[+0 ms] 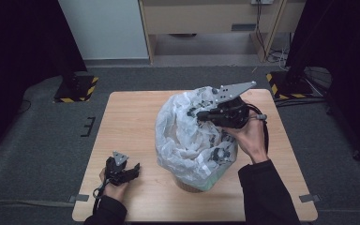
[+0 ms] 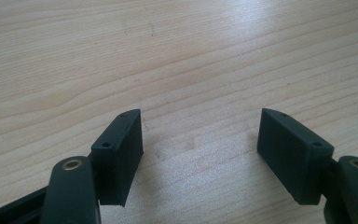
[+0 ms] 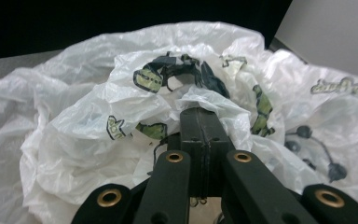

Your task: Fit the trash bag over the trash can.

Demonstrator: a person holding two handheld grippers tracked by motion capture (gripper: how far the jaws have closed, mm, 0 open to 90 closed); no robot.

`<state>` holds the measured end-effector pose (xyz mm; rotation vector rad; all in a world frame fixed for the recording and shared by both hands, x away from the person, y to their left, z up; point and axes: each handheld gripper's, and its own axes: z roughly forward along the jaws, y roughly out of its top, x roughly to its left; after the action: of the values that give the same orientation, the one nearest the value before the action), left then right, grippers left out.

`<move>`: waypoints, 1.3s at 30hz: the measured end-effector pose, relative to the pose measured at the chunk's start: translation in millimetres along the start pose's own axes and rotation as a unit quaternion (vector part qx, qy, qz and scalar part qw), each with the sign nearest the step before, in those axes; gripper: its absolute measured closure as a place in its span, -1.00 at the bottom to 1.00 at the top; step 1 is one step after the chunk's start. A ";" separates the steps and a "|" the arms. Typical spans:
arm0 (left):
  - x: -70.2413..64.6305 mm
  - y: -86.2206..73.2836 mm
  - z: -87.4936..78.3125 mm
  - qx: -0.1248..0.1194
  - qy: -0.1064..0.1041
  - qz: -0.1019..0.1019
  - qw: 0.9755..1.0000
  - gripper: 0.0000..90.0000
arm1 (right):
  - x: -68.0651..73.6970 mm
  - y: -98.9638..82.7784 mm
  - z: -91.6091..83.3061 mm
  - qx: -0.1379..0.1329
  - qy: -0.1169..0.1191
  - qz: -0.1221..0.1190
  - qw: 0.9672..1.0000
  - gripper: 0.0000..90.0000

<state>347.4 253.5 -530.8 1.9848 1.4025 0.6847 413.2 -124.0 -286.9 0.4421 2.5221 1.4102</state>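
A crumpled white plastic bag [image 1: 183, 136] with dark and green print lines a round container [image 1: 194, 186] at the middle of the wooden table [image 1: 131, 117]. My right gripper [image 1: 199, 115] is at the bag's upper right rim, held level and pointing left. In the right gripper view its jaws are pressed together [image 3: 200, 112] with a fold of the bag's film [image 3: 121, 107] pinched at their tips. My left gripper [image 1: 132, 170] rests low at the table's near left corner, apart from the bag. Its jaws stand open [image 2: 200, 114] over bare wood, nothing between them.
Grey carpet surrounds the table. Two black stands with yellow-striped bases sit behind it, one at the left [image 1: 77, 89] and one at the right [image 1: 286, 86]. A wooden cabinet [image 1: 206, 18] and loose cables stand along the back wall.
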 end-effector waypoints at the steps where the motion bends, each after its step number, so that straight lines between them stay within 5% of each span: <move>1: 0.0 0.0 0.0 0.000 0.000 0.000 1.000 -0.32 | -0.6 -1.4 0.6 0.003 0.004 -0.001 1.000 1.00; 14: 0.0 0.0 -0.1 0.000 0.000 0.000 1.000 -0.32 | 0.0 -7.1 15.3 0.090 0.027 -0.032 0.995 1.00; 21: 0.2 0.0 0.0 0.000 -0.001 0.000 1.000 -0.32 | 7.0 -0.5 -6.3 0.009 0.028 -0.039 0.999 1.00; 28: 0.1 0.0 0.0 0.000 0.000 0.001 1.000 -0.32 | 13.0 7.6 -25.2 -0.062 0.010 -0.043 0.997 1.00; 35: 0.2 0.0 0.1 0.000 -0.001 0.000 1.000 -0.32 | 13.7 19.3 -19.1 -0.105 -0.010 -0.030 0.994 1.00; 39: 0.4 0.0 0.1 0.000 -0.002 0.000 1.000 -0.32 | 13.7 29.4 -3.4 -0.080 -0.005 -0.031 0.996 0.98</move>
<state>347.5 253.8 -530.8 1.9852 1.4000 0.6802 403.8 -107.2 -260.6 0.3368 2.3694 1.5673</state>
